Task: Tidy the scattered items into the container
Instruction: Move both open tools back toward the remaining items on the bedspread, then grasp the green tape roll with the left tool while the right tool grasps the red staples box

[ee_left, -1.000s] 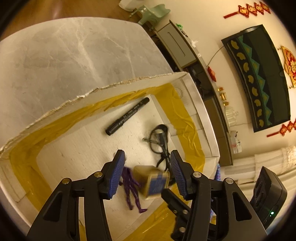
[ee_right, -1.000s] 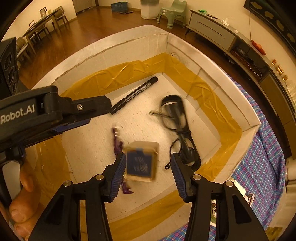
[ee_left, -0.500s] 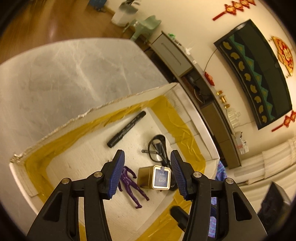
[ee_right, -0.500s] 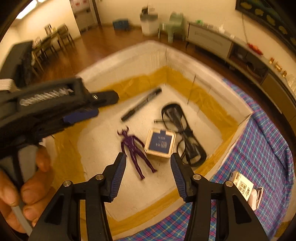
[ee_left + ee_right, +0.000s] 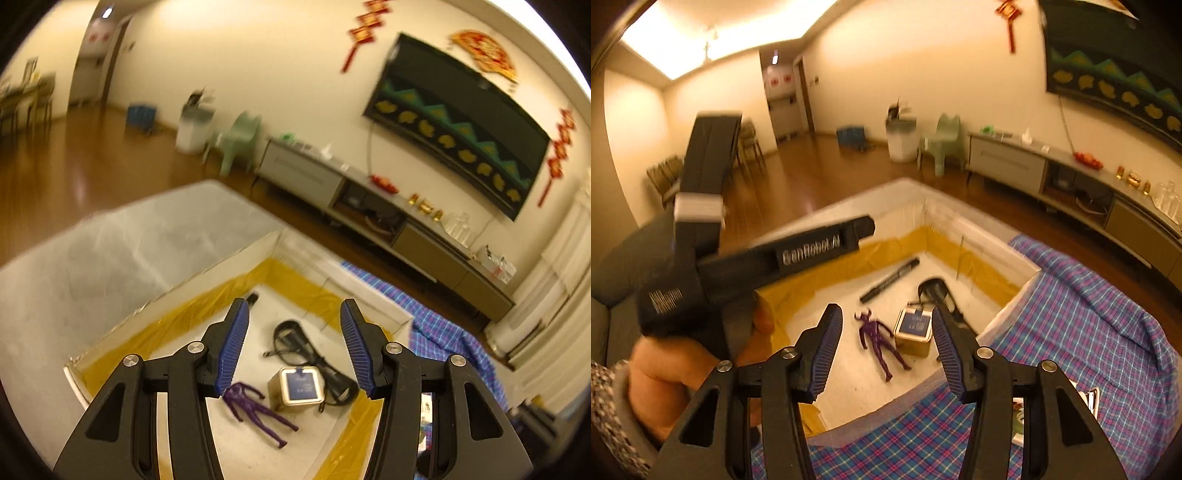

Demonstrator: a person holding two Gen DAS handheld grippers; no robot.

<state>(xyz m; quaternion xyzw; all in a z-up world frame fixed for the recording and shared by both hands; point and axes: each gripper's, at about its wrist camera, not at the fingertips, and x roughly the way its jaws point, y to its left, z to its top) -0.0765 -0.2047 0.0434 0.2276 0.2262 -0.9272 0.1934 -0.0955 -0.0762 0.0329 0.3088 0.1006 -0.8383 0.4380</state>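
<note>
A white box lined with yellow tape holds a gold tin with a blue label, a purple figure, black glasses and a black marker. My left gripper is open and empty, well above the box. My right gripper is open and empty, above the box's near edge. The left gripper's body shows in the right wrist view.
A blue and pink plaid cloth covers the table to the right of the box. A small white packet lies on it near the right edge. A grey marble surface lies left of the box.
The gold tin fell from between the fingers into the box and now rests beside the purple figure. Both grippers have lifted up and back, tilting toward the room.
</note>
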